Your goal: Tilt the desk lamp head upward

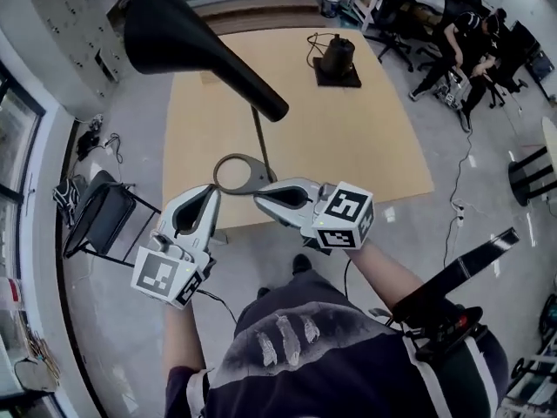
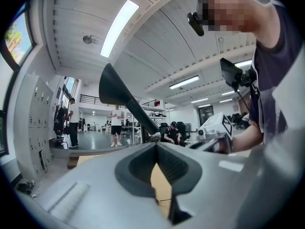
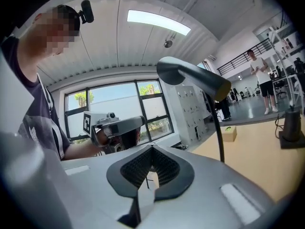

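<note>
Looming closest, the black desk lamp head [image 1: 165, 24] slants up to the left above the wooden table [image 1: 365, 138]. Its ring base [image 1: 239, 174] sits at the table's near edge. Just beside that base are the left gripper [image 1: 211, 190] and right gripper [image 1: 259, 197], both with jaws closed and empty. A small black device [image 1: 336, 59] stands far off.

Lamp head [image 1: 187, 37] covers counter [image 1: 365, 129] corner, 11 o'clock. Lamp base [image 1: 237, 174] edge under right gripper [image 1: 259, 197] tip.

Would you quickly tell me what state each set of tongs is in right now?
Left tongs: closed, empty.
Right tongs: closed, empty.
</note>
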`<action>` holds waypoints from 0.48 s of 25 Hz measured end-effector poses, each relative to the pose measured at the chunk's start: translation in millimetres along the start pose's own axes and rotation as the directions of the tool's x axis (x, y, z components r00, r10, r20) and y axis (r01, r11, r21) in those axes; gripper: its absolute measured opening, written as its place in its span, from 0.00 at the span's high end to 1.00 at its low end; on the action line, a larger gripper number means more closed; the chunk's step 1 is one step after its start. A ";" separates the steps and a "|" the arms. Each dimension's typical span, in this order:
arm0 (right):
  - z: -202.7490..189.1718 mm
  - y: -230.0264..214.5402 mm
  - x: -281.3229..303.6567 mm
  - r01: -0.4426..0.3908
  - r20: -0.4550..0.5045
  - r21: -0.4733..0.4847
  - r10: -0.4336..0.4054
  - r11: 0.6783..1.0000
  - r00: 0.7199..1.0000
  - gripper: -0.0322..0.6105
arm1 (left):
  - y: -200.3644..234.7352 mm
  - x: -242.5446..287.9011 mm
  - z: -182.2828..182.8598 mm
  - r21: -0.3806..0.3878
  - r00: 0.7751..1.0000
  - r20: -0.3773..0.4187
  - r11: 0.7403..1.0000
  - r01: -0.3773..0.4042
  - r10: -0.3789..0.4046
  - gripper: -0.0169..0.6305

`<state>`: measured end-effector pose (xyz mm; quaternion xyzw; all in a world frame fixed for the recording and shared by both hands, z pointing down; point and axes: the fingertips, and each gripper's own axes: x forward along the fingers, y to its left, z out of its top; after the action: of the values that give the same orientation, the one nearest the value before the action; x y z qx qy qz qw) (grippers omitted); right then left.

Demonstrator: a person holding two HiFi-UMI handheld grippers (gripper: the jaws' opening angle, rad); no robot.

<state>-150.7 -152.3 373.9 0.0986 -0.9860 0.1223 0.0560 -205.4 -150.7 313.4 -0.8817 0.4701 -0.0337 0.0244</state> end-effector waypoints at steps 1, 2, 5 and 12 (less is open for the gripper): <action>-0.6 7.4 5.6 -0.002 -0.002 0.003 0.002 1.000 1.000 0.95 | 0.4 -7.7 -0.9 -0.004 1.000 0.002 1.000 0.004 -0.004 0.97; -1.4 14.4 10.3 -0.007 -0.005 0.003 0.007 1.000 1.000 0.95 | 0.7 -14.5 -2.5 -0.009 1.000 0.004 1.000 0.004 -0.004 0.97; -7.8 32.1 18.2 -0.010 -0.022 0.008 0.010 1.000 1.000 0.95 | -0.7 -32.2 -11.3 -0.029 1.000 0.002 1.000 -0.001 0.002 0.97; -20.9 54.3 21.2 0.054 -0.040 0.043 -0.052 0.998 0.998 0.95 | -10.4 -63.4 -20.6 -0.073 0.997 0.046 0.995 0.065 -0.062 0.97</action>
<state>-180.8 -99.2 384.4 0.1234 -0.9788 0.1443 0.0762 -233.7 -92.4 332.4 -0.8969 0.4421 0.0022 0.0009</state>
